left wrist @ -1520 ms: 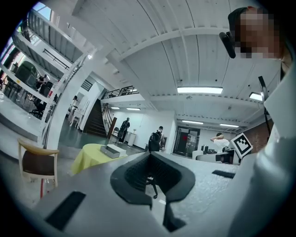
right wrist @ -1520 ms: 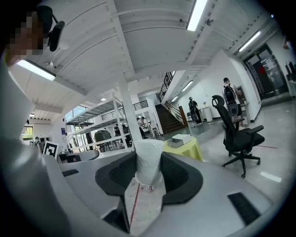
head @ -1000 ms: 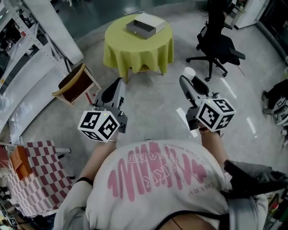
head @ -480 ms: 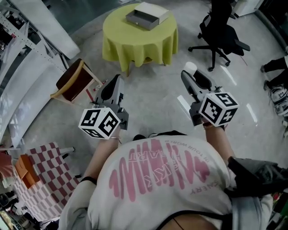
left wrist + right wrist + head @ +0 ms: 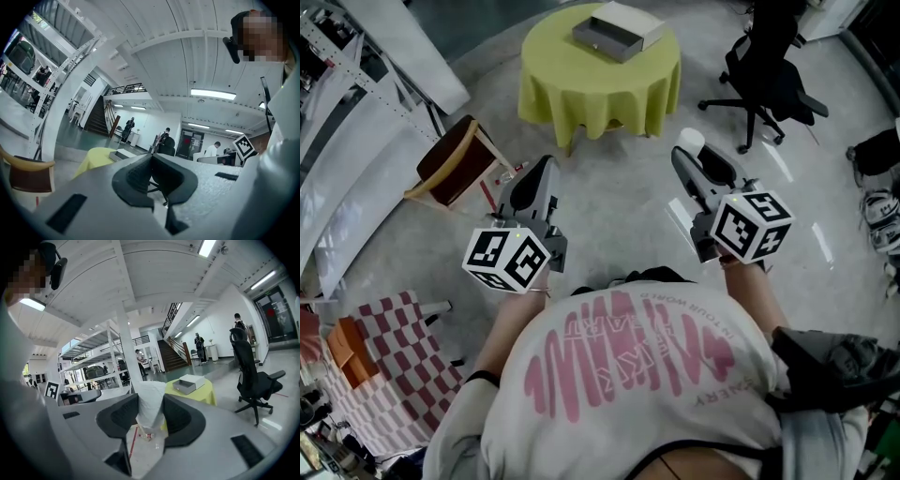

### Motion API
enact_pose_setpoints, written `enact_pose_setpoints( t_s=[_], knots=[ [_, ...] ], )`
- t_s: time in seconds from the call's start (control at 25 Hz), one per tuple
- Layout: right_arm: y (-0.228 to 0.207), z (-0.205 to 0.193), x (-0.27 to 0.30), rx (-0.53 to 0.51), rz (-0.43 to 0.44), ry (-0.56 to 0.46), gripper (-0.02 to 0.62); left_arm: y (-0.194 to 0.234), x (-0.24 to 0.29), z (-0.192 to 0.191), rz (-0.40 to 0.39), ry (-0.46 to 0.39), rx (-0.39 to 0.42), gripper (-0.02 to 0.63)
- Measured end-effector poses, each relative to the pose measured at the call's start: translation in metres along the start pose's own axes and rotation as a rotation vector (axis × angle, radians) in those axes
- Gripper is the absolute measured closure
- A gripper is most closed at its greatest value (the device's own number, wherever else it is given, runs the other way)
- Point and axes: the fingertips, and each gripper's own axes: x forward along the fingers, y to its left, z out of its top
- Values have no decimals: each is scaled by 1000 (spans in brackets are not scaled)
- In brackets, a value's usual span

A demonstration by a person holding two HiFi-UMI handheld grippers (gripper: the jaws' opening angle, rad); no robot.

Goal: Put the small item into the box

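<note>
Jaws of the right gripper (image 5: 150,420) are seen clamped on the small item (image 5: 150,404), a white, soft-looking piece pinched between the two dark pads, with its top standing above them; in the head view the same white piece (image 5: 692,139) is seen at the tip of that gripper, right of the frame's centre. The jaws of the left gripper (image 5: 151,160) are pressed together at their tips and nothing is held between them; in the head view this gripper (image 5: 546,173) is found left of centre, level with the other, and both are pointed toward the top of the frame.

The box (image 5: 619,28), grey at its left end and white at its right, is set on a round table (image 5: 600,94) draped in yellow cloth at the top centre of the head view, well apart from both grippers, with bare grey floor (image 5: 619,202) between; in the right gripper view it (image 5: 189,383) is seen just right of centre, beyond the held piece. A black office chair (image 5: 773,84) is placed at the upper right, a wooden chair (image 5: 455,173) at the left, and a red-and-white checked cloth (image 5: 384,375) at the lower left; the bottom of the frame is filled by the person's white shirt (image 5: 628,375) with pink print.
</note>
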Motion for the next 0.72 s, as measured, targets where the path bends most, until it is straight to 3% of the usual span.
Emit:
enact_pose_setpoints(
  t_s=[0.32,0.72],
  knots=[
    [-20,-18,16,40,5,55,433,7,13,-17,13,28,-29,600],
    [-72,0,84,50,55,35,433,34,76,-15,51,19,14,600]
  ],
)
